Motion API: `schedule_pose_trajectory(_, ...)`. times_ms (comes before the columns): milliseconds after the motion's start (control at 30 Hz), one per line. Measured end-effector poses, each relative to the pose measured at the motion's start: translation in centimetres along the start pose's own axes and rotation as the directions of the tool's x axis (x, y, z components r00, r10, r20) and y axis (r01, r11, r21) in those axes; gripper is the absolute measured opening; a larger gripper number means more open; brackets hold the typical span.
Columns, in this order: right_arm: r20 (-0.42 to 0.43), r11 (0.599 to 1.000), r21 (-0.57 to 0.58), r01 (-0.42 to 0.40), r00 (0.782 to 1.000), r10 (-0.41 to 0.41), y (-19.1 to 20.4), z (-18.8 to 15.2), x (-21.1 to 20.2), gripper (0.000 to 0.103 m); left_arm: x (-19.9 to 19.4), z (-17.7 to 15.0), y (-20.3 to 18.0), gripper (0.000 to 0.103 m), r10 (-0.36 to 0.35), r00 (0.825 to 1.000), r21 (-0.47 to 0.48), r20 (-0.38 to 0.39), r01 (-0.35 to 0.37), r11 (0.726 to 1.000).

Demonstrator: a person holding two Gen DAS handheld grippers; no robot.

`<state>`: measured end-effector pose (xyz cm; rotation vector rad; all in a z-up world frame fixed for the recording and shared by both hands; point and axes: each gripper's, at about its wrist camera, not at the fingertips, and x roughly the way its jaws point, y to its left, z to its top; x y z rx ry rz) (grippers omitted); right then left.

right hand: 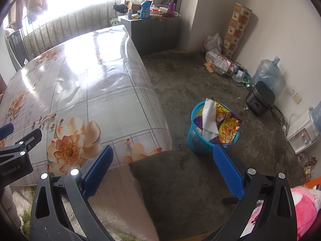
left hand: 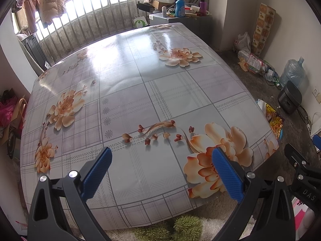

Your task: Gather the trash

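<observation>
Two wrist views of a room with a table under a glossy flowered cloth. Left gripper: blue-padded fingers spread wide with nothing between them, held above the near edge of the table, over a printed orange blossom and a bare stretch of cloth. Right gripper: fingers likewise spread and empty, held off the table's near right corner, above the dark floor and a pale fleecy cover. Trash: a white tissue and a yellow snack wrapper stand in a blue plastic basket on the floor, just beside the table's right side and ahead of the right gripper (in the left view only the wrapper and a sliver of basket rim show past the table edge). Background: a black rice cooker and a large water bottle against the right wall, well apart from the basket; loose bags and packets in the far corner; a blue bottle on a grey cabinet touching the table's far end; coats hanging at the bright window
</observation>
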<state>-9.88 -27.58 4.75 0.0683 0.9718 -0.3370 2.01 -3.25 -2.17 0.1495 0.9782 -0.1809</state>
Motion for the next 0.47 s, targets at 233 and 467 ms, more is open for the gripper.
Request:
schedule_pose_trajectory(233,0.001,1.000,0.001,-0.001,1.000,0.001,-0.07,0.01,-0.05,0.095,0.17,-0.05,0.17,0.098,0.002,1.000,-0.006,-0.005,-0.002,1.000)
schedule_pose_trajectory(467,0.001,1.000,0.000,-0.002,1.000,0.002,0.10,-0.05,-0.10,0.095,0.20,0.03,0.29,0.098,0.003,1.000,-0.008,-0.008,-0.003,1.000)
